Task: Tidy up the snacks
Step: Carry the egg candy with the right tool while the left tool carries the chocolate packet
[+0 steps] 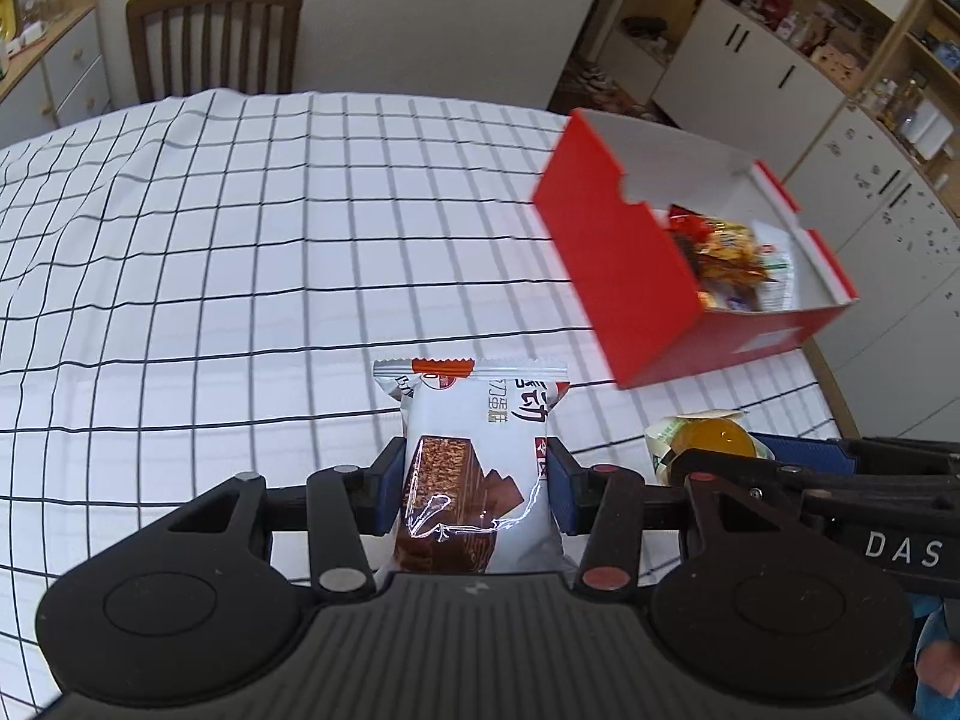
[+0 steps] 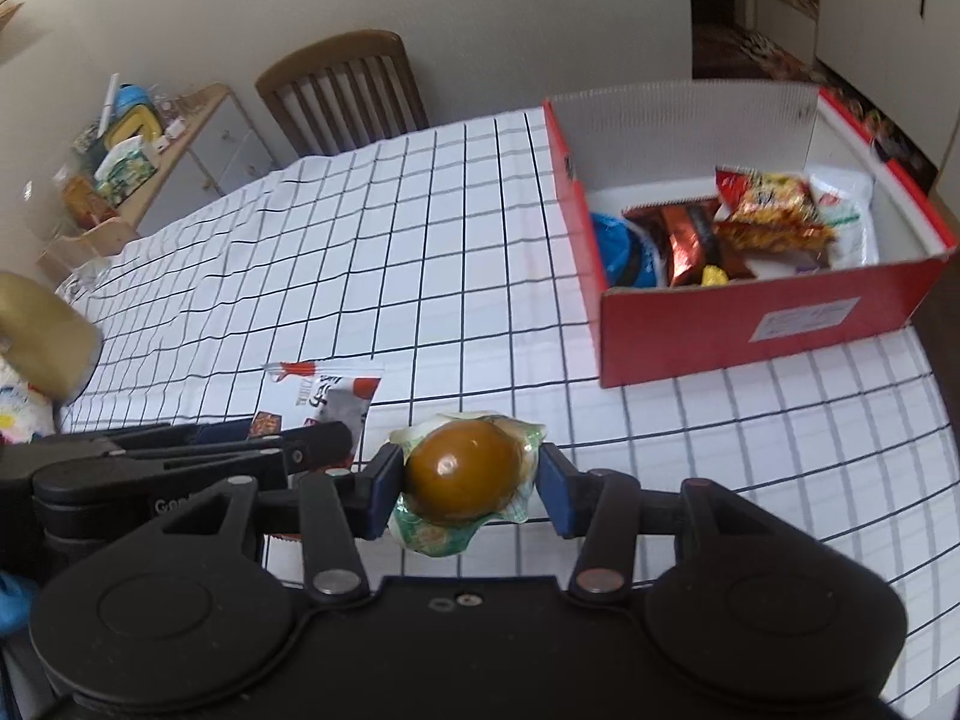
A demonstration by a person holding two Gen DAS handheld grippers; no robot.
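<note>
Two snacks held off the checked tablecloth, one per gripper. Chocolate cake packet clamped upright between the blue pads of the left gripper, crimped top edge pointing away from the camera, pads pressing both sides of the wrapper. Same packet seen from the right wrist camera, just left of the right gripper and partly hidden by the left gripper's black fingers.

Brown egg in clear wrap sitting between the blue pads of the right gripper; left pad against the egg, right pad touching the crinkled edge of the wrap, so closed on it. From the left wrist camera, the egg just right of the held packet, amber under its film.

Ahead and to the right of both grippers, red cardboard box open on the tablecloth, white inside, already holding several snack packs in red, orange and white wrappers plus something blue at its left end. Box well apart from both held snacks.

Beyond the far table edge, wooden chair. Far left, low cabinet cluttered on top. Far right, white cupboards.
</note>
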